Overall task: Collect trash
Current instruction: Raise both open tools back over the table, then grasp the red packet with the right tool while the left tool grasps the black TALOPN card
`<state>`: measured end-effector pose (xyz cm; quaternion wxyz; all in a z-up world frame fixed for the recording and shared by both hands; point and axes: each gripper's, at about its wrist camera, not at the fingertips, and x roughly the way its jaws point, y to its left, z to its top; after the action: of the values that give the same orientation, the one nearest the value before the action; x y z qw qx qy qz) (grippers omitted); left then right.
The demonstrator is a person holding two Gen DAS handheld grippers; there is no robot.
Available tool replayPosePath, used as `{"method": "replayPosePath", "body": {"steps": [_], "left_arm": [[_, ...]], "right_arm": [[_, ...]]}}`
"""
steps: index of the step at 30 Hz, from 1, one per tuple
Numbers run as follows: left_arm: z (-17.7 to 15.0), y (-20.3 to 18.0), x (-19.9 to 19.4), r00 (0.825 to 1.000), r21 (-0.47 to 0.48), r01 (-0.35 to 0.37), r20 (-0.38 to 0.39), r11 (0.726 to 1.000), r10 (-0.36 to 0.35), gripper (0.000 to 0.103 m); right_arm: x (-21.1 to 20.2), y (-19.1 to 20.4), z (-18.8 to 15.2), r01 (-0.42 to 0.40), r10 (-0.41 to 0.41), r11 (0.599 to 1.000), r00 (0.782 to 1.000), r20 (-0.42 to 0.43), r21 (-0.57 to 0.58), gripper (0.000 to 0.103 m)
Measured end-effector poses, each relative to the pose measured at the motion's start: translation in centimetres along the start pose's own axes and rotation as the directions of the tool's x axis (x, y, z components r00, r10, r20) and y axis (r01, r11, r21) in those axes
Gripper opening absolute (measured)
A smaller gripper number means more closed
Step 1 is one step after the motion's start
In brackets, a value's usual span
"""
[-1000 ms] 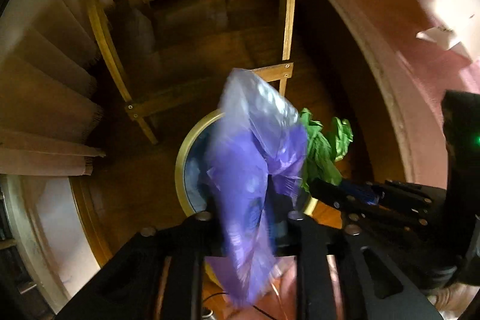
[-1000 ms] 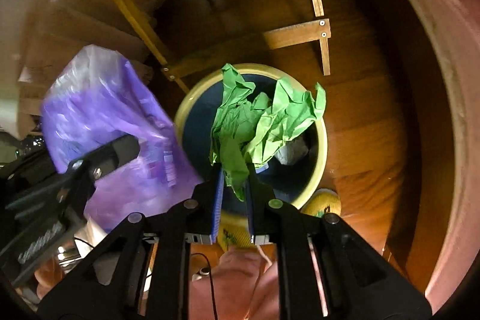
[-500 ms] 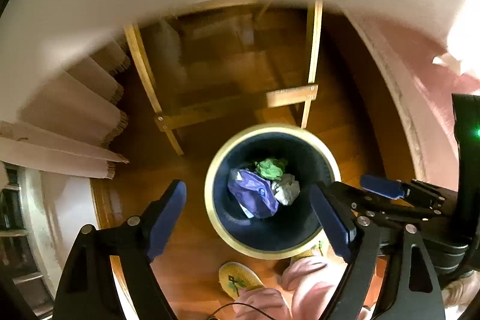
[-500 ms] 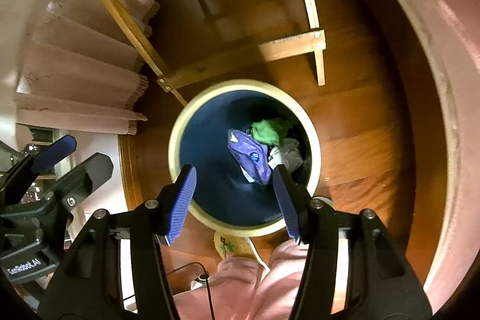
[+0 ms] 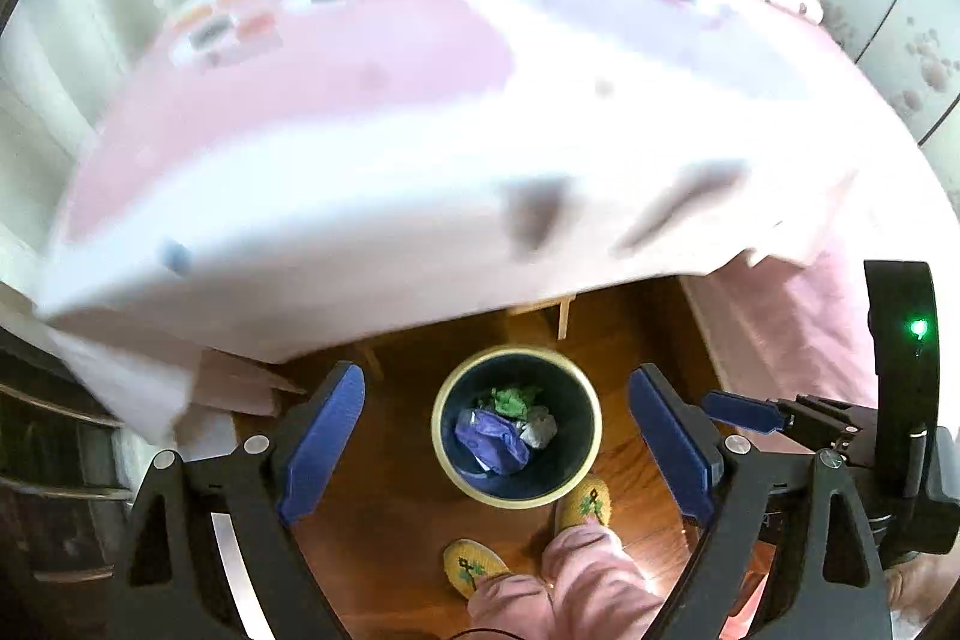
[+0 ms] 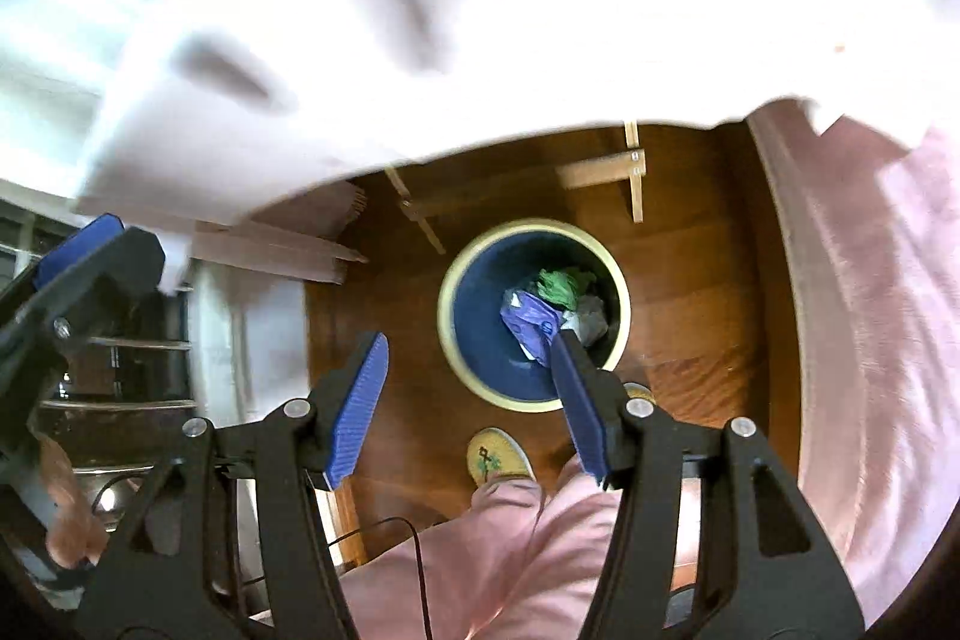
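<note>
So from the left: our left gripper point(image 5: 495, 451) has its blue pads spread wide with nothing between them, hanging high over the floor. Straight below sits the round bin point(image 5: 585, 481) with the cream rim, and the trash is down inside it: a purple plastic bag point(image 5: 489, 439), a green crumpled paper point(image 5: 510, 398) and a whitish wad point(image 5: 540, 429) touching each other at the bottom. Our slippers point(image 5: 474, 571) are just beside the bin. Further right, the right gripper point(image 6: 471, 400) is spread too and holds nothing.

We'd say the drop step is done and we're on the way to the next bit of rubbish. The next move probably means going up to the tablecloth-covered table point(image 5: 360, 112) and spotting another piece there, but it's all motion blur. No writing we can read anywhere.
</note>
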<state>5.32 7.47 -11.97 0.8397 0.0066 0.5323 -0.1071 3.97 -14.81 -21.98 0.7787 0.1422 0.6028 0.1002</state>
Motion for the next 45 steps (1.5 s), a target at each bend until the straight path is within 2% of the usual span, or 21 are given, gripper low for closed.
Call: {"method": "replayPosePath", "body": {"steps": [4, 10, 15, 22, 29, 31, 36, 39, 42, 45], "left_arm": [[1.9, 0.3, -6.5, 0.999, 0.009, -0.004, 0.044, 1.000, 0.004, 0.091], [4.2, 1.9, -13.2, 0.995, 0.003, -0.016, 0.103, 1.000, 0.015, 0.091], [6.4, 4.0, -17.3, 0.987, -0.046, -0.005, 0.161, 0.999, 0.013, 0.089], [9.5, 6.3, -20.3, 0.976, -0.088, 0.013, 0.218, 0.996, 0.007, 0.086], [12.8, 7.8, -19.9, 0.970, -0.115, -0.020, 0.239, 0.993, 0.047, 0.083], [13.9, 8.3, -19.0, 0.970, -0.140, -0.041, 0.232, 0.989, 0.073, 0.083], [17.4, 10.0, -16.1, 0.968, -0.227, -0.110, 0.196, 0.968, 0.156, 0.083], [19.9, 11.4, -13.9, 0.962, -0.306, -0.158, 0.168, 0.939, 0.216, 0.083], [22.4, 12.9, -11.6, 0.960, -0.396, -0.180, 0.129, 0.900, 0.249, 0.083], [24.8, 14.0, -8.7, 0.953, -0.472, -0.223, 0.078, 0.853, 0.292, 0.083]], "right_arm": [[-5.3, 2.9, 0.5, -0.005, 0.006, 1.000, 0.999, 0.046, -0.028, 0.054], [-12.5, 7.3, 1.9, 0.016, -0.001, 0.995, 0.988, 0.152, -0.097, 0.054], [-16.4, 10.3, 3.7, 0.054, -0.016, 0.988, 0.968, 0.249, -0.146, 0.054], [-20.0, 13.4, 6.5, 0.113, -0.025, 0.967, 0.933, 0.360, -0.226, 0.054], [-20.4, 14.7, 10.7, 0.115, 0.004, 0.952, 0.923, 0.385, -0.284, 0.054], [-19.7, 15.0, 12.6, 0.119, 0.012, 0.943, 0.921, 0.390, -0.310, 0.054], [-17.6, 15.9, 19.8, 0.079, 0.075, 0.912, 0.933, 0.352, -0.403, 0.054], [-15.3, 16.7, 24.8, 0.047, 0.111, 0.883, 0.946, 0.305, -0.467, 0.051], [-12.6, 17.4, 30.4, -0.012, 0.155, 0.847, 0.962, 0.224, -0.532, 0.042], [-9.7, 18.0, 35.0, -0.063, 0.187, 0.812, 0.970, 0.158, -0.580, 0.042]]}}
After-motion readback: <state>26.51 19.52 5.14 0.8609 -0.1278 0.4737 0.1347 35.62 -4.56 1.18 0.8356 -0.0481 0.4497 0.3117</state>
